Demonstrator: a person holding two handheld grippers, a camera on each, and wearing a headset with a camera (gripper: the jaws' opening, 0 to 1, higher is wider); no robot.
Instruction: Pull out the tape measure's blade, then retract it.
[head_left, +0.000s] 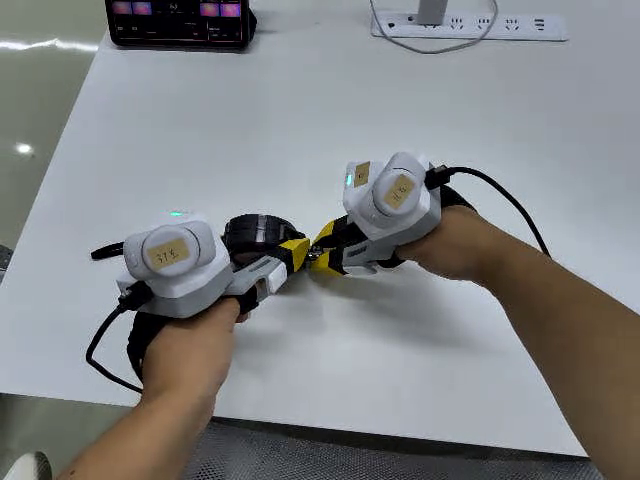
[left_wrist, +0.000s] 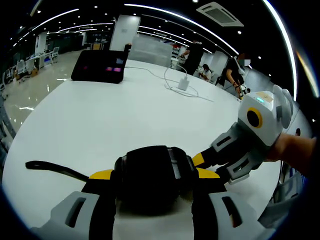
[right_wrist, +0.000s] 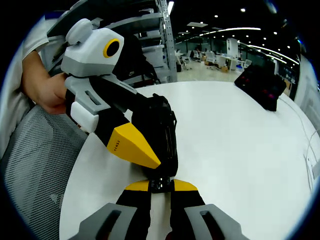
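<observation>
A black tape measure (head_left: 255, 232) rests on the white table (head_left: 300, 130). My left gripper (head_left: 276, 248) is shut on its case, which sits between the jaws in the left gripper view (left_wrist: 150, 192). My right gripper (head_left: 322, 252) meets it from the right, yellow tips nearly touching the left one's. In the right gripper view my right gripper (right_wrist: 161, 186) is shut on the small dark end hook of the blade, right at the case (right_wrist: 162, 130). The blade is barely drawn out. The left gripper's yellow fingertip (right_wrist: 131, 144) lies against the case.
A dark tablet (head_left: 180, 22) with a lit screen stands at the table's far left, and a white power strip (head_left: 470, 25) with a cable at the far right. The table's front edge (head_left: 380, 430) is close to my arms. A mesh chair (right_wrist: 40, 165) stands below it.
</observation>
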